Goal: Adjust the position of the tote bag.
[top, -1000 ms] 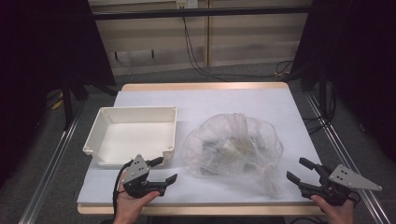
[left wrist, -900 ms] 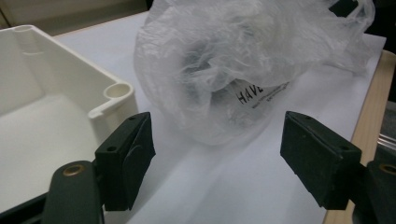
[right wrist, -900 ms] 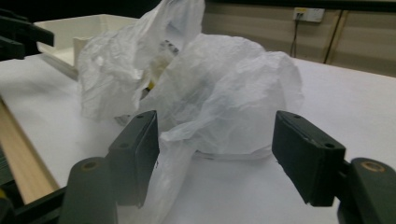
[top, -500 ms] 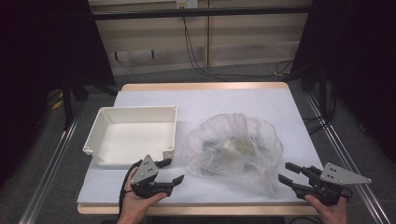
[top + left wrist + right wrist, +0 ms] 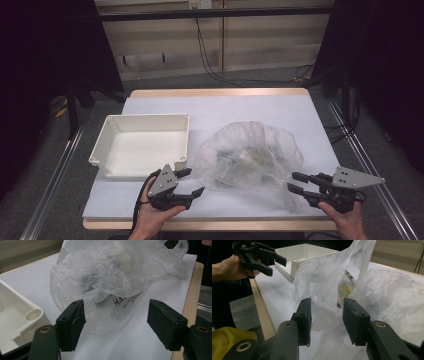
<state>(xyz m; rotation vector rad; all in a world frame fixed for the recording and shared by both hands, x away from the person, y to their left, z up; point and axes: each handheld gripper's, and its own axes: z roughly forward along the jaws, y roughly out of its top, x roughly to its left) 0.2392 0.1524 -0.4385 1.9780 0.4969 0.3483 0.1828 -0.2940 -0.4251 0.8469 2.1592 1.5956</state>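
A crumpled clear plastic bag (image 5: 250, 155) lies mid-table, with dim dark and pale shapes inside it. In the left gripper view the bag (image 5: 112, 277) shows black print. My left gripper (image 5: 194, 181) is open just left of the bag; its jaws have just been closing a little, with nothing between them (image 5: 116, 305). My right gripper (image 5: 293, 182) is at the bag's right lower edge. Its jaws have just been closing, and loose film of the bag (image 5: 329, 285) shows in the gap of the right gripper (image 5: 327, 303), but the pads do not press on it.
An empty white tray (image 5: 105, 150) stands left of the bag, close behind my left gripper. The white table cover ends at a wooden front edge (image 5: 225, 225) near both hands. Dark floor and metal rails lie on either side of the table.
Both hands have drawn in toward the bag, the left gripper moving right and the right gripper moving left. The right jaws have narrowed.
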